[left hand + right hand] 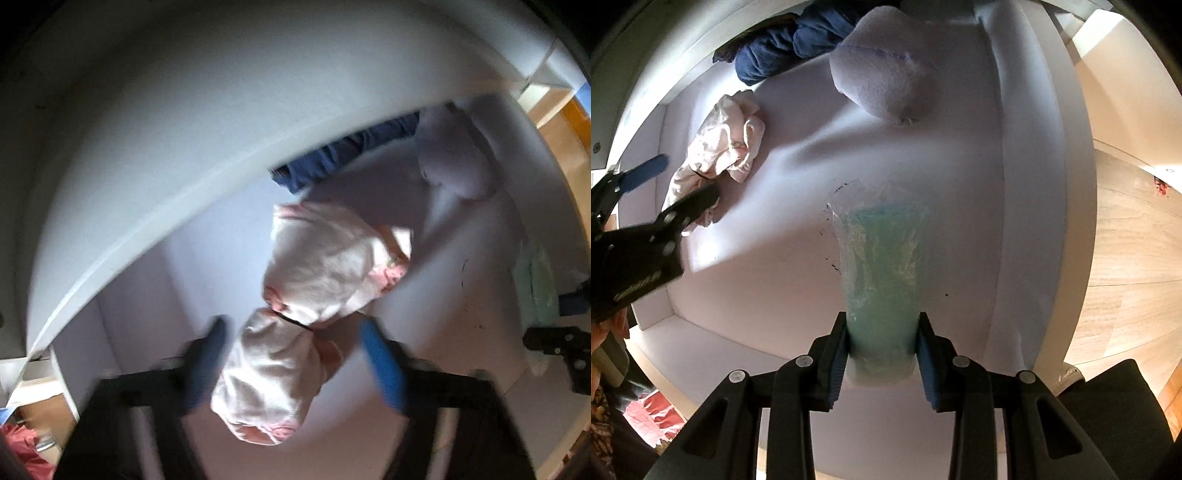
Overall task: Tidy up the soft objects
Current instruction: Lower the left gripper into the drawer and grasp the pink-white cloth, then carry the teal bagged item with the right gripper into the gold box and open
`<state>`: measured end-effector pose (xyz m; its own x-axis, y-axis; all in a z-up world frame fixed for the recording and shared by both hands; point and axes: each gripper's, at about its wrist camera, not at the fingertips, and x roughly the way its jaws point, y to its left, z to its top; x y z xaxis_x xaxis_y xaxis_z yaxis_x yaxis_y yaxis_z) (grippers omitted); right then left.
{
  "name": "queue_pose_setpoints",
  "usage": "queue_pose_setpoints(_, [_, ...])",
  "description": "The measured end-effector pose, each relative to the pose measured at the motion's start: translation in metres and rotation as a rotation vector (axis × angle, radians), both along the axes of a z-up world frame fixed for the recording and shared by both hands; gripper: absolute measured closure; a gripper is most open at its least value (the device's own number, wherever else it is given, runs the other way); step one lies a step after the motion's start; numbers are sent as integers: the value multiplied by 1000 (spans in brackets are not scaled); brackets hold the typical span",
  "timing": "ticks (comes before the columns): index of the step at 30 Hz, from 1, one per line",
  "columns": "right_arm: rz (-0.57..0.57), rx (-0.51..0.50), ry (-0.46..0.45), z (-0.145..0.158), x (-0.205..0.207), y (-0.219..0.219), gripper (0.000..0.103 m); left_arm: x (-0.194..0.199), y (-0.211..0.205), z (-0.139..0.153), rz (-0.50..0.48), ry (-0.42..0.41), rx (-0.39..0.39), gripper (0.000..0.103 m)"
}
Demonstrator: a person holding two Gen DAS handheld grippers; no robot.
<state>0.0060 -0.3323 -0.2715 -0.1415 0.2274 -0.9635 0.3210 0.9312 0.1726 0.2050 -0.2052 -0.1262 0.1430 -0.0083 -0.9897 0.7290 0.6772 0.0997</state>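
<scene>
White shelf board (798,236) fills both views, with a white wall (147,110) at its back and pale wood floor (1130,240) off to one side. Biggest soft thing is the lilac plush cushion (882,70), sitting at the back of the shelf; next to it a dark blue cloth (783,48) is bunched against the back wall. The pink-white garment (314,266) lies crumpled further along the shelf, well apart from the cushion. A green pack in clear plastic wrap (882,266) stands off the shelf in my right fingers.

My left fingers (295,365) point down over the pink-white garment, one blue pad (384,369) on each side of its near lobe. They stand partly open; the view is blurred and I see a gap on the right side, so the pads are not pressing on it. In the right wrist view the same left fingers (679,184) straddle the garment's end.

My right fingers (882,343) are closed tight on the green pack, pads squeezing its lower end from both sides.

Red fabric (653,413) shows below the shelf edge.
</scene>
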Motion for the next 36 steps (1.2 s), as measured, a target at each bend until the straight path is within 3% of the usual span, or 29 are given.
queue_pose_setpoints(1, [1,0,-1,0,-1,0,69,-1,-1,-2,-7,0,16,53])
queue_pose_setpoints(8, [30,-7,-19,4,0,14,69,-22,19,-2,-21,55,43,56])
queue_pose_setpoints(17, [26,-5,-23,16,-11,21,69,-27,60,-10,169,115,114,56])
queue_pose_setpoints(22, [-19,42,-59,36,-19,19,69,-18,67,-14,229,131,138,55])
queue_pose_setpoints(32, [-108,174,-124,99,-30,4,69,0,82,-13,279,152,103,55])
queue_pose_setpoints(36, [-95,202,-132,128,-31,9,69,-3,119,-18,297,165,89,55])
